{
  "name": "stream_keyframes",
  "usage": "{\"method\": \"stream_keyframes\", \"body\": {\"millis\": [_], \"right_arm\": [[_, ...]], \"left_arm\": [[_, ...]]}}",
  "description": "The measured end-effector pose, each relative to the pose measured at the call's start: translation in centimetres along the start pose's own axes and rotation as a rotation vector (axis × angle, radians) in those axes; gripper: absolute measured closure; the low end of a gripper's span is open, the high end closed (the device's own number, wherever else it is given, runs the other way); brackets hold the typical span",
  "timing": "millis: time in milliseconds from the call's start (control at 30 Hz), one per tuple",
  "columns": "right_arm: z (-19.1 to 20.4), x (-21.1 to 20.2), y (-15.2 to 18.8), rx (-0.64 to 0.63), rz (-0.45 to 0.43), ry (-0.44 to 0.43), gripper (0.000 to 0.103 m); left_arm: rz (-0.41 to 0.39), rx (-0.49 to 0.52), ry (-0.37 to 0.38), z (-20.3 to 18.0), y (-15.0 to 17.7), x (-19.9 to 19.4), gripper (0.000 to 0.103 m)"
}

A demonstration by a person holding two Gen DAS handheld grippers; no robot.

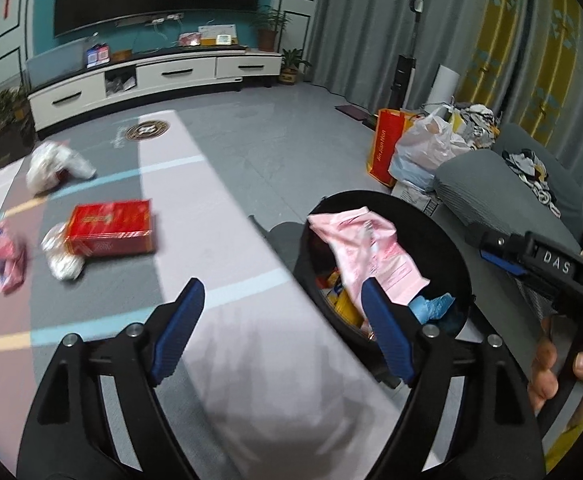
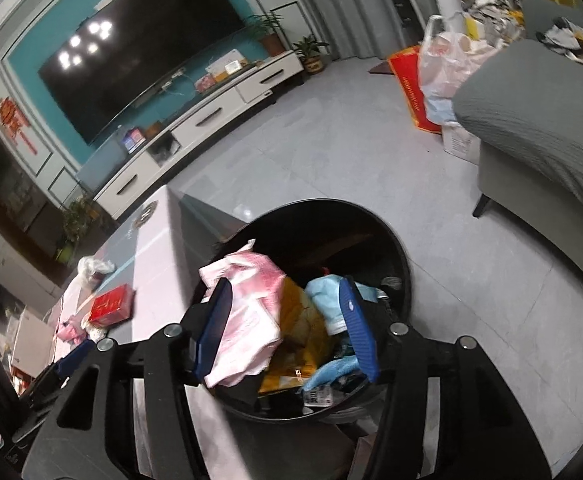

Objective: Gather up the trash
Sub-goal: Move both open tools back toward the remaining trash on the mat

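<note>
My left gripper (image 1: 283,296) is open and empty above the pale table (image 1: 219,208). On the table to its left lie a red box (image 1: 109,228), a pink packet (image 1: 1,252), a crumpled white bag (image 1: 57,164) and a white wad (image 1: 61,260). A black round bin (image 1: 435,240) stands off the table's right edge with a pink packet (image 1: 367,248) on top. My right gripper (image 2: 285,292) hangs open over the bin (image 2: 331,232). The pink packet (image 2: 247,312) lies loose below it, beside a yellow wrapper (image 2: 299,320) and blue trash (image 2: 327,296).
A grey sofa (image 2: 531,128) stands right of the bin. A red paper bag (image 1: 385,144) and a white plastic bag (image 1: 427,148) sit on the floor beyond it. A white TV cabinet (image 1: 151,76) lines the far wall. A hand (image 1: 563,368) holds the right gripper (image 1: 487,246).
</note>
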State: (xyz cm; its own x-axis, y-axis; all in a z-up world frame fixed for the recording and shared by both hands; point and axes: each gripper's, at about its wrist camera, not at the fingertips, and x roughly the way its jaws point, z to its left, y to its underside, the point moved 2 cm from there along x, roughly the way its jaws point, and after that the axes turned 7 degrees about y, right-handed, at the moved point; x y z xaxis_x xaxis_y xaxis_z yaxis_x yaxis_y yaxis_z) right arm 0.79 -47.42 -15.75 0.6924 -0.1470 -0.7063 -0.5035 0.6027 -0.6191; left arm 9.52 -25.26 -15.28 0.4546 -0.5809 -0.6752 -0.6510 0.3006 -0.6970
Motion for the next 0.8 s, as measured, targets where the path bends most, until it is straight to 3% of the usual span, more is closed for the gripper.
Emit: {"method": "stream_keyframes", "body": {"millis": [267,500,600,700,800], "right_arm": [[6.5,-0.7,1.9,-0.151,-0.013,-0.083,0.047],[12.9,0.2,4.7,-0.338,0.014,-0.115,0.047],[15.0,1.0,5.8,-0.404,0.027,-0.124,0.047],[16.7,1.9,7.1,-0.471,0.043,-0.111,0.047],[18.1,2.8,8.1,-0.513,0.065,-0.107,0.047]], "left_arm": [[-0.021,-0.070,-0.053,5.0,2.8,-3.2,0.017],[-0.069,-0.127,-0.178,12.2,4.3,-7.4,0.016],[-0.095,-0.209,-0.238,16.1,5.0,-9.0,0.016],[-0.107,-0.339,-0.256,19.9,5.4,-10.2,0.016],[-0.138,-0.404,-0.262,22.1,5.4,-11.3,0.016]]}}
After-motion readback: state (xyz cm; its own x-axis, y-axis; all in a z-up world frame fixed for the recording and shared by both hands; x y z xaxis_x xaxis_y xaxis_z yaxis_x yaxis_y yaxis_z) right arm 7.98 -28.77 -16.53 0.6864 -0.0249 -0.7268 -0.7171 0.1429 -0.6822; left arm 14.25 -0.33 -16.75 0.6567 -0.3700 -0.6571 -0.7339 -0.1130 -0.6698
